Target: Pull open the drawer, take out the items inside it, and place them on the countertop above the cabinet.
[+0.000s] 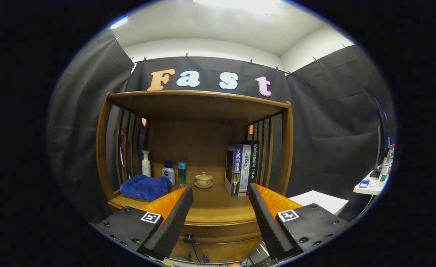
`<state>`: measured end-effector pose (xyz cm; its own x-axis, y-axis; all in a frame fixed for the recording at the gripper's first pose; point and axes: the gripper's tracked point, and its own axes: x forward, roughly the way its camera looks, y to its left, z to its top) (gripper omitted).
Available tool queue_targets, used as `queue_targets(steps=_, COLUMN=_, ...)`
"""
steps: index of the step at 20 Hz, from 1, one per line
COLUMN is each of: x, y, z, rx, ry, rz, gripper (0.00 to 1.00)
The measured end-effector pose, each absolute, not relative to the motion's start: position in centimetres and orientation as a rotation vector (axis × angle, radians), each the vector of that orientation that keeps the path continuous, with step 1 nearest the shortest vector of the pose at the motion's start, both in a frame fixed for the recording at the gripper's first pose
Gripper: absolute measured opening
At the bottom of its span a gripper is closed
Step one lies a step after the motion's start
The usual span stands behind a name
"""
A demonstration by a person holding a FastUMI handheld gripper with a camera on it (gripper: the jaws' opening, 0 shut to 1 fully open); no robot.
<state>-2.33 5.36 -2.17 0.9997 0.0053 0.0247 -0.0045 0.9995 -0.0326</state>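
Between the wide-spread, empty fingers (221, 207), bare countertop (218, 207) runs to the drawer (218, 237) edge.

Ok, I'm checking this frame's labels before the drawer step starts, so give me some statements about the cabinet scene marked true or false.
1. The gripper has its fingers spread apart, holding nothing. True.
2. The drawer is pulled fully out. False: its front looks flush with the cabinet.
3. A blue towel lies on the countertop beside the bottles. True.
4. The books lie flat in a stack. False: they stand upright.
5. A small lidded cup sits on a saucer. True.
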Motion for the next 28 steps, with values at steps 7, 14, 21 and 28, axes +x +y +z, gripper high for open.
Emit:
queue_targets(steps=7, x=-2.4, y=6.8, z=-7.3, rx=0.000, ry=0.014, rz=0.013, gripper=0.98)
queue_targets(steps=14, x=-0.1, y=11.0, z=-18.5, rx=0.034, ry=0.095, rz=0.067, gripper=0.98)
queue_targets(steps=21, x=2.0, y=12.4, z=-26.8, rx=-0.020, ry=0.200, rz=0.093, gripper=0.99)
queue_targets(steps=28, x=4.3, y=13.2, z=-30.1, rx=0.083, ry=0.246, rz=0.114, gripper=0.96)
